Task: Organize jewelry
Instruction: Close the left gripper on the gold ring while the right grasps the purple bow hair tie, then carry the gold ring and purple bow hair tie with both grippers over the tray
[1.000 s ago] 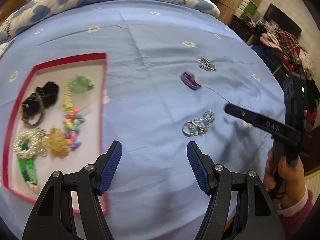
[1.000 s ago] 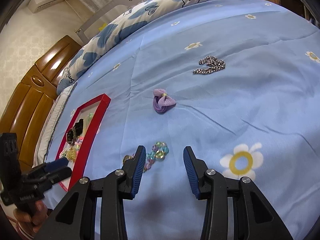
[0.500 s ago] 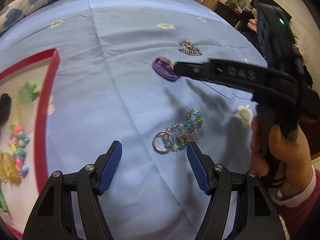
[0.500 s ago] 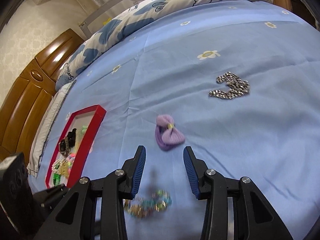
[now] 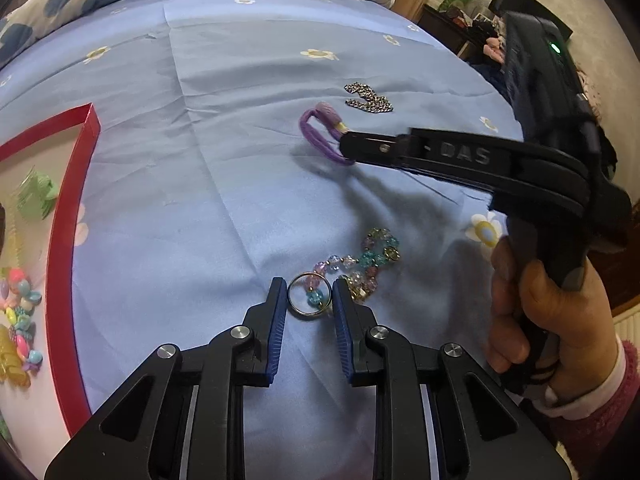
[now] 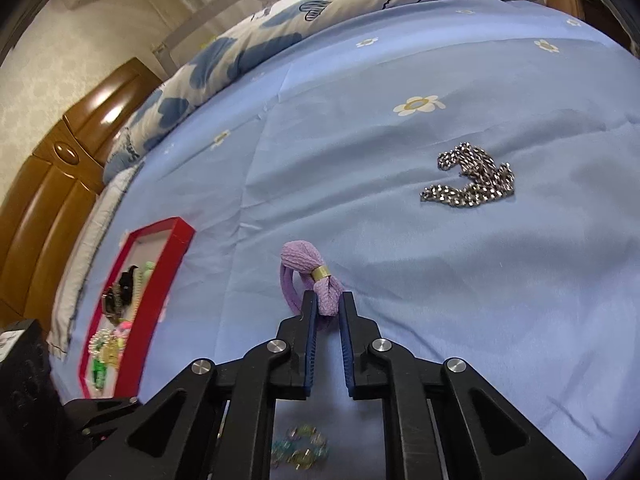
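Observation:
A beaded chain (image 5: 370, 258) with a metal ring (image 5: 310, 299) lies on the blue bedsheet. My left gripper (image 5: 310, 292) is closing, and its blue pads touch the ring on both sides. A purple bow hair tie (image 6: 310, 270) lies further back. My right gripper (image 6: 328, 308) is closing too, its pads pinching the bow's near lobe. In the left wrist view the right gripper (image 5: 348, 146) reaches in from the right, its tip at the hair tie (image 5: 320, 136). The beaded chain (image 6: 300, 450) shows under the right gripper's body.
A silver chain (image 6: 472, 184) lies loose behind the hair tie. A red-rimmed tray (image 5: 64, 216) at the left holds several hair ties and beaded pieces. A patterned quilt (image 6: 320, 4) lies across the far end of the bed. A hand (image 5: 560, 320) holds the right gripper.
Both grippers moved in over their pieces and narrowed their jaws: the left now around the metal ring, the right around the purple bow. The tray has slid toward the left of the left wrist view.

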`<state>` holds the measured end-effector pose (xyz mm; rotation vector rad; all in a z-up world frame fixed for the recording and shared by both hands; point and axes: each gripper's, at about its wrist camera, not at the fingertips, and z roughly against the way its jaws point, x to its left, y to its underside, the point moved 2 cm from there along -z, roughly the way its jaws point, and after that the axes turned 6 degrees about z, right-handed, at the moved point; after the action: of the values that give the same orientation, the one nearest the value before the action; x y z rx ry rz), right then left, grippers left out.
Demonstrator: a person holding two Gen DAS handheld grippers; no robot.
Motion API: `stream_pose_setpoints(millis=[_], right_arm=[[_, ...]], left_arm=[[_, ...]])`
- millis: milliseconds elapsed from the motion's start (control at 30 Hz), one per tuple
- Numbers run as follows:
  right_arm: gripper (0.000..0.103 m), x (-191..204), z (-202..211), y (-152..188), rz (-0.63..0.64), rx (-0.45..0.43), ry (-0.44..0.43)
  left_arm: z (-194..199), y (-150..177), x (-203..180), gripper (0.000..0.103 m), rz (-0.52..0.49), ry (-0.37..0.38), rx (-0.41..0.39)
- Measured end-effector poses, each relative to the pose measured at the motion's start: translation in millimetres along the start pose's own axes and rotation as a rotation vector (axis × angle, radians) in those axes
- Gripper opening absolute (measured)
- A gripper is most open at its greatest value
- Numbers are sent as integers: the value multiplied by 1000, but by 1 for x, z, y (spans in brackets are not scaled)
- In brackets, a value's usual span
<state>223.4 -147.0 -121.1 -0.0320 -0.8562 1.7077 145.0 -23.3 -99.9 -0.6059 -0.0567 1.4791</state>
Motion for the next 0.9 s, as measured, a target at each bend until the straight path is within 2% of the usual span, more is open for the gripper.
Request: stream_pose_setpoints(millis=[400, 900], right_arm=[[10, 17, 43, 23, -53, -38, -82], [10, 81, 42, 48, 13, 22, -184]], left_arm=[[47, 7, 18, 21, 56, -15, -81], [103, 42, 65, 21, 145, -94, -165]])
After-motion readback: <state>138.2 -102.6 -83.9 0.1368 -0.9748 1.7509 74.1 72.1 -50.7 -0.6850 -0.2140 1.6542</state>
